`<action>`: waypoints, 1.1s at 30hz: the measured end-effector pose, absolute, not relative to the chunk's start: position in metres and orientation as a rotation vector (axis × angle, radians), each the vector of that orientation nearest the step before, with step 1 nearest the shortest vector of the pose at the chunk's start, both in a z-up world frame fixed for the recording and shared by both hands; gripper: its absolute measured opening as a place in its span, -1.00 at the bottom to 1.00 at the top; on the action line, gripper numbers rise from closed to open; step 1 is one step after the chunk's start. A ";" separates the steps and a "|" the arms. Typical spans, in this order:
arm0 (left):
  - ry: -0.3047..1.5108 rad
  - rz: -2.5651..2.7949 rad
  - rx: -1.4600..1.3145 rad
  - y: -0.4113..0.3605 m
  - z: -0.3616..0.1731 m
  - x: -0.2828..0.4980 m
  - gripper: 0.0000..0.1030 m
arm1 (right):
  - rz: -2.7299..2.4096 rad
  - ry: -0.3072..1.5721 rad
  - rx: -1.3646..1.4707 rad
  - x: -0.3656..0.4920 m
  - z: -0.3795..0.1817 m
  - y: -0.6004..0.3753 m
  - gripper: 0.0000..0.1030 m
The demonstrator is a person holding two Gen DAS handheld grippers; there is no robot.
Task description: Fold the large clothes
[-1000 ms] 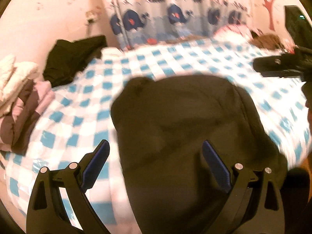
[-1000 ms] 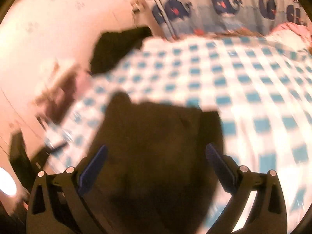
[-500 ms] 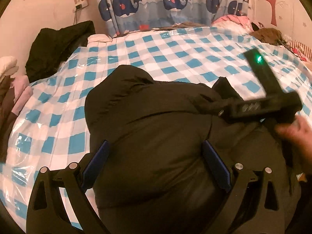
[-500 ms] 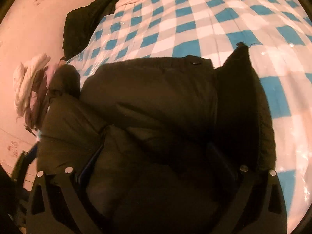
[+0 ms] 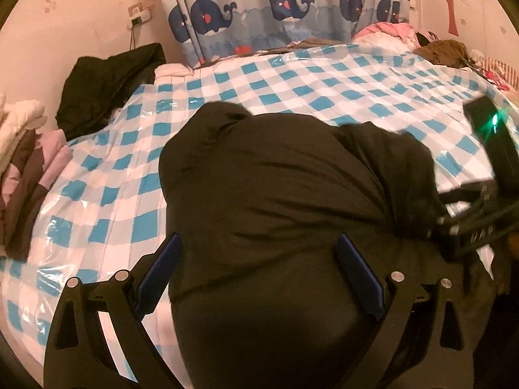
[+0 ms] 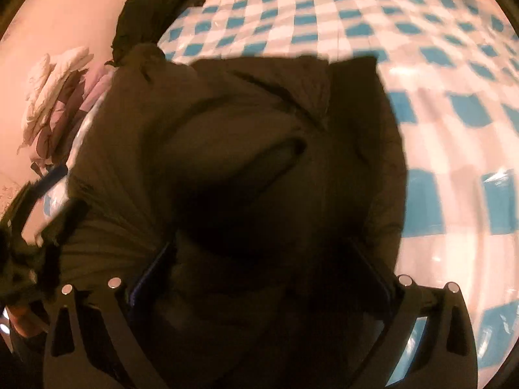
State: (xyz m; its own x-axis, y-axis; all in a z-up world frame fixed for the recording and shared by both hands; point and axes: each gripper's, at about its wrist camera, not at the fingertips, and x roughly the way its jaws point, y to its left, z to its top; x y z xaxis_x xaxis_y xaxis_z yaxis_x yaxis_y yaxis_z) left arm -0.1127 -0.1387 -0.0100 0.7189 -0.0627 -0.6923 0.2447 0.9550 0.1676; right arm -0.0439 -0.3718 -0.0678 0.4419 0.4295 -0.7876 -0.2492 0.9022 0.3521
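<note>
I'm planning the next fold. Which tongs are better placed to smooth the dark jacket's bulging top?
Probably left. The left tongs stand open, centred over the jacket with its far edge in clear view. The right tongs are buried in dark fabric at the jacket's side.

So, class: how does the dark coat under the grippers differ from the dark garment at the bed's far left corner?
The dark coat lies near, spread over the checked cover; the dark garment sits far off, heaped against the wall. The coat looks bigger in view. Both are dark and bulky.
</note>
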 end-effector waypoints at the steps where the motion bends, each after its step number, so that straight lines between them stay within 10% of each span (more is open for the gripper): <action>1: 0.744 -0.169 0.262 -0.138 -0.008 -0.118 0.78 | 0.428 1.011 0.203 -0.051 -0.063 -0.373 0.87; 33: 0.714 -0.153 0.265 -0.113 0.011 -0.188 0.78 | 0.375 0.907 0.156 -0.143 -0.037 -0.368 0.87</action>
